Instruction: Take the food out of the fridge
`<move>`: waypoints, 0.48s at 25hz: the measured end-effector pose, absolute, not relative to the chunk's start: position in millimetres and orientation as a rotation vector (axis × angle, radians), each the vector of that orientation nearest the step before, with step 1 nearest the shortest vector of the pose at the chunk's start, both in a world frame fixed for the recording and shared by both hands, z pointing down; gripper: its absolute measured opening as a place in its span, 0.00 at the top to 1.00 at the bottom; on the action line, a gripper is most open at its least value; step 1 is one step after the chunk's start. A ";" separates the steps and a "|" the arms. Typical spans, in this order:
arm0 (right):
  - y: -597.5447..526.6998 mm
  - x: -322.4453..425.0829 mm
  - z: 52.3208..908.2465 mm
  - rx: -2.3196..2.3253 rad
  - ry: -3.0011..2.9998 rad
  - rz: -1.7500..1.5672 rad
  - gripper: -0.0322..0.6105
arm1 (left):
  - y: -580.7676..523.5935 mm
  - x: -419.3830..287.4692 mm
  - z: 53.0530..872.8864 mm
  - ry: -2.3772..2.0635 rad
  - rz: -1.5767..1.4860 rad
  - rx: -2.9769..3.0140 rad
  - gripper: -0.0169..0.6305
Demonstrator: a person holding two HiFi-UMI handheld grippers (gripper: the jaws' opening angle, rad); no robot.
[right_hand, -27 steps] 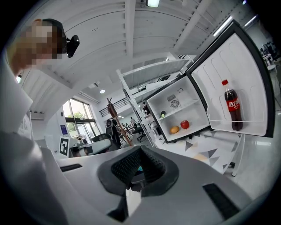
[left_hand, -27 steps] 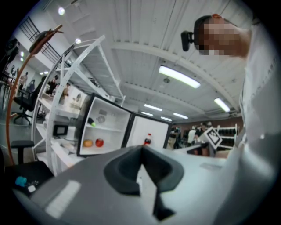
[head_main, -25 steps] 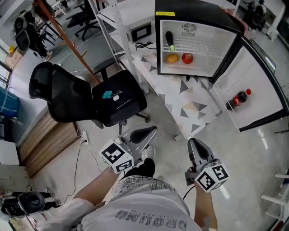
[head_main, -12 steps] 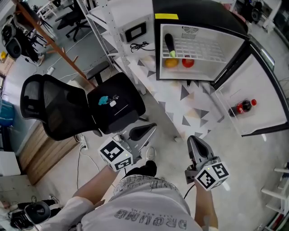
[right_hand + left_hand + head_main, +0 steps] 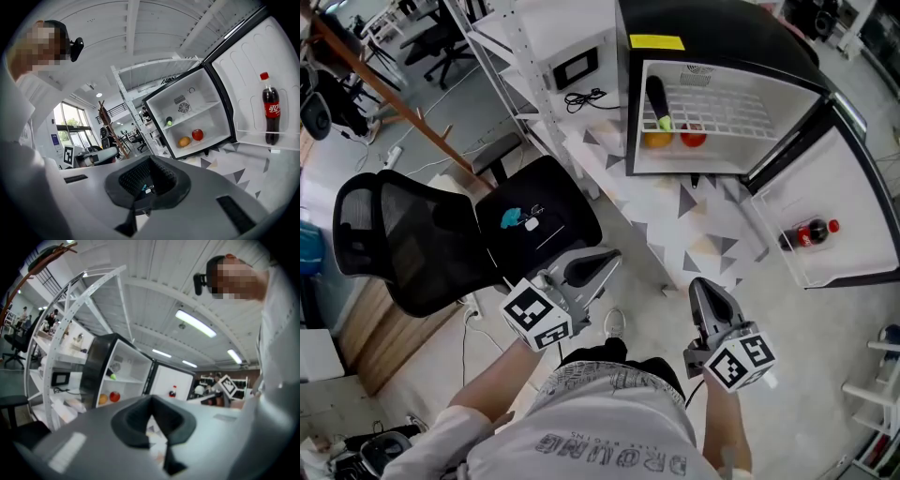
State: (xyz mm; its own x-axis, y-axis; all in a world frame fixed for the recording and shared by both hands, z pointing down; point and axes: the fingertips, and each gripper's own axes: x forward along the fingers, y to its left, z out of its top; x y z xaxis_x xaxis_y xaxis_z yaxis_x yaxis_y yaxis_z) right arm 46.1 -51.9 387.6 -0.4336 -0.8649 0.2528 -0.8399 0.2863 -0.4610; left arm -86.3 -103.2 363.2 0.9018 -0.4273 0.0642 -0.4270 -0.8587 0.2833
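Note:
The small black fridge (image 5: 722, 37) stands open on the floor ahead. On its lower level lie an orange fruit (image 5: 657, 139) and a red fruit (image 5: 693, 137). A dark long vegetable with a green tip (image 5: 657, 98) rests on the wire shelf above. A cola bottle (image 5: 807, 232) sits in the door shelf. My left gripper (image 5: 602, 262) and right gripper (image 5: 703, 291) are both shut and empty, held low in front of me and well short of the fridge. The right gripper view shows the orange fruit (image 5: 184, 141), red fruit (image 5: 198, 134) and bottle (image 5: 270, 111).
A black office chair (image 5: 441, 234) with a small teal thing on its seat stands just left of my left gripper. A white metal rack (image 5: 534, 47) with a small screen box is left of the fridge. A triangle-patterned mat (image 5: 694, 225) lies before the fridge.
I have stepped closer to the fridge, which now looks a little larger. The chair has slid nearer to my left gripper. Both grippers came along, still shut.

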 end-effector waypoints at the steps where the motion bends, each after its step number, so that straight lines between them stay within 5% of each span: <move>1: -54.4 44.9 388.8 -1.649 2.483 -0.845 0.95 | -105.9 -88.1 364.5 -0.638 -0.002 2.771 0.96; 12: -84.4 49.7 395.7 -1.658 2.504 -0.859 0.95 | -127.0 -87.5 373.3 -0.651 0.040 2.753 0.96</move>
